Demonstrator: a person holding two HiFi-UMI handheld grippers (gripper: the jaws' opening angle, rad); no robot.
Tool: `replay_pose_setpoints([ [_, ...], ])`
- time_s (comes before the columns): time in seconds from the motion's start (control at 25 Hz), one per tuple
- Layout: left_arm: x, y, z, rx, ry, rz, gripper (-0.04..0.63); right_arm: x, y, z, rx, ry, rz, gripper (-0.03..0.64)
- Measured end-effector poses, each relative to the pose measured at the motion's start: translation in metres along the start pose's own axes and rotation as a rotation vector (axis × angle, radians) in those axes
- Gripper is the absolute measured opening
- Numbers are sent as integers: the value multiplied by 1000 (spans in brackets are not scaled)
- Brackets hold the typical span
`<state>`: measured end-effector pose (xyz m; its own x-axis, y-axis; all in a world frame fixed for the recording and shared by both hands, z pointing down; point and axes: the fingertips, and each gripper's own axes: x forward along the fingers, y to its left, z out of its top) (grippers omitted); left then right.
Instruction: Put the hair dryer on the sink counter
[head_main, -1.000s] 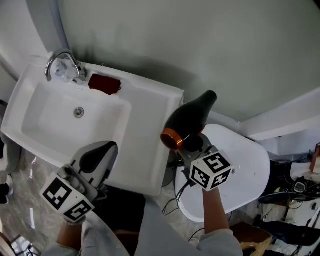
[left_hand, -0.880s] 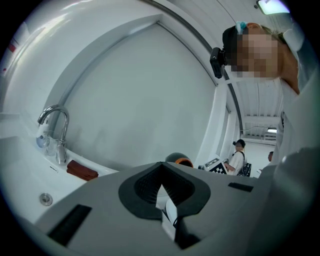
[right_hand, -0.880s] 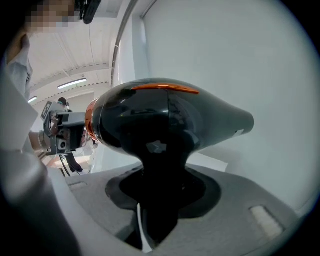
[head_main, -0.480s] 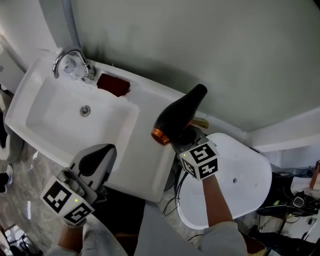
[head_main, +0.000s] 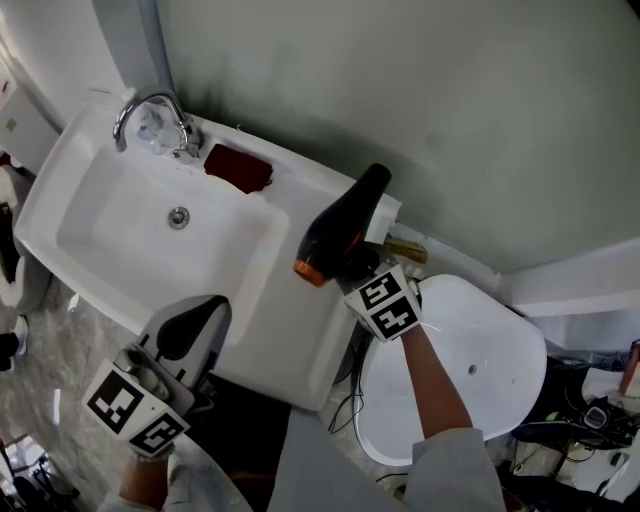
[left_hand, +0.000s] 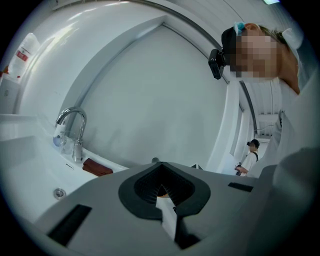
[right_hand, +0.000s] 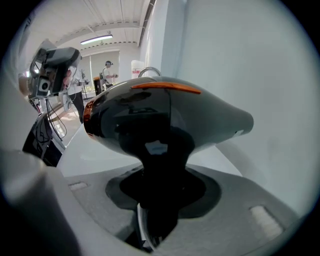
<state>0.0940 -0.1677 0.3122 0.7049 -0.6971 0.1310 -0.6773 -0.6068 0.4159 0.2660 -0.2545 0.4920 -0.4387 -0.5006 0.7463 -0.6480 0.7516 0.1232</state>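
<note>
The black, orange-ringed hair dryer (head_main: 340, 232), pinched by its handle in the right gripper (head_main: 364, 270), has been lowered over the right end of the white sink desk (head_main: 288, 305), mid-frame, seemingly not yet set down; the left gripper (head_main: 188, 338) is pressed together.

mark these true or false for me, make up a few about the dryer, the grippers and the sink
1. The right gripper grips the black hair dryer by its handle. True.
2. The left gripper holds the dark red cloth. False: nothing is between its jaws; the cloth lies on the sink counter.
3. The hair dryer lies in the basin. False: it is in the gripper over the counter's right end.
4. The cloth lies right beside the faucet. True.
</note>
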Motion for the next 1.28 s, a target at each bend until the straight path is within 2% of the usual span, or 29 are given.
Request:
replay_pose_setpoints([
  [0.64, -9, 13, -10, -22, 14, 56, 3, 59, -10, -29, -233, 224, 65, 160],
  [0.84, -12, 19, -12, -27, 14, 66, 3, 76, -7, -37, -261, 278, 90, 161],
  [1.08, -14, 21, -14, -33, 17, 73, 3, 83, -9, -40, -292, 315, 75, 161],
  [1.28, -13, 22, -14, -33, 17, 69, 3, 91, -12, -47, -349, 353, 25, 163],
])
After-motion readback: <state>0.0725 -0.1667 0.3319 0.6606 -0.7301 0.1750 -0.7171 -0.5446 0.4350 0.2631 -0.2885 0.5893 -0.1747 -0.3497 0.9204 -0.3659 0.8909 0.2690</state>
